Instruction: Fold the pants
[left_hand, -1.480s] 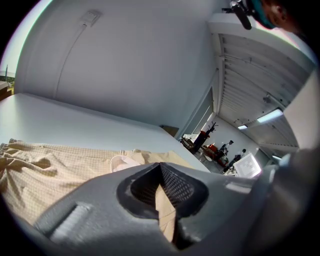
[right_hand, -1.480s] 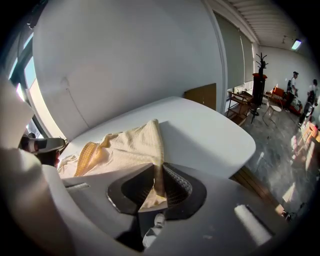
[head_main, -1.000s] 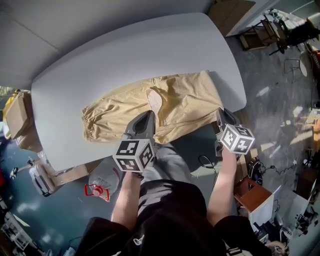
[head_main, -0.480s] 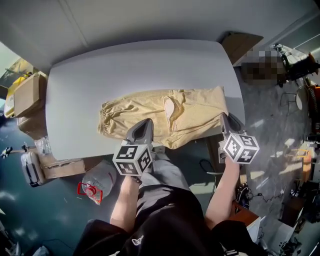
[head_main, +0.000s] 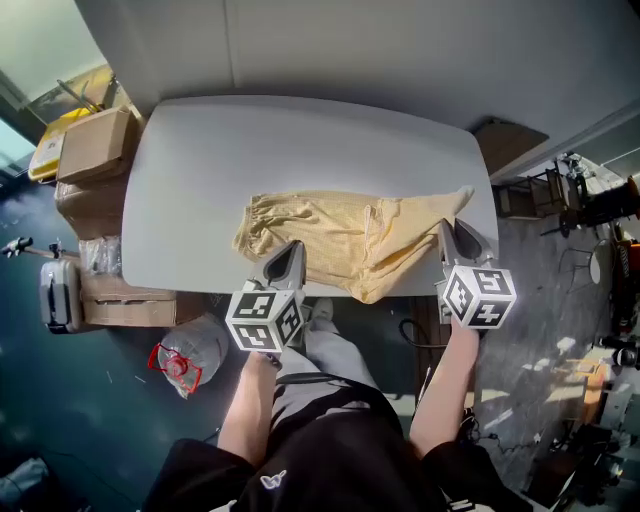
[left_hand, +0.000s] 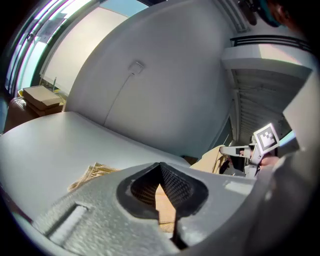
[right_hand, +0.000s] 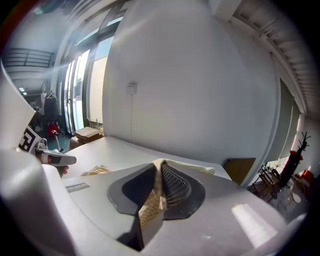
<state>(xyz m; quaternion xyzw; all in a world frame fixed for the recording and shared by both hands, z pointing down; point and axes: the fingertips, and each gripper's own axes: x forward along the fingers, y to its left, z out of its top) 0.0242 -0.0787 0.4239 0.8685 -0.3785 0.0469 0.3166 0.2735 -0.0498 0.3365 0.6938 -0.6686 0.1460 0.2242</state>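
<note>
The left claw (head_main: 292, 247) and the right claw (head_main: 447, 226) pinch tan pants (head_main: 340, 232) on a gray counter (head_main: 250, 150).
The pants lie near the counter's 6 o'clock edge, and a bit hangs over it. The left claw is shut tight on cloth at their 7 o'clock side, the right claw on cloth at their 3 o'clock end.

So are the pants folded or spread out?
Neither cleanly: the pants lie rumpled lengthwise along the table edge, one bulge hanging over it, left gripper and right gripper each clamped on cloth.
</note>
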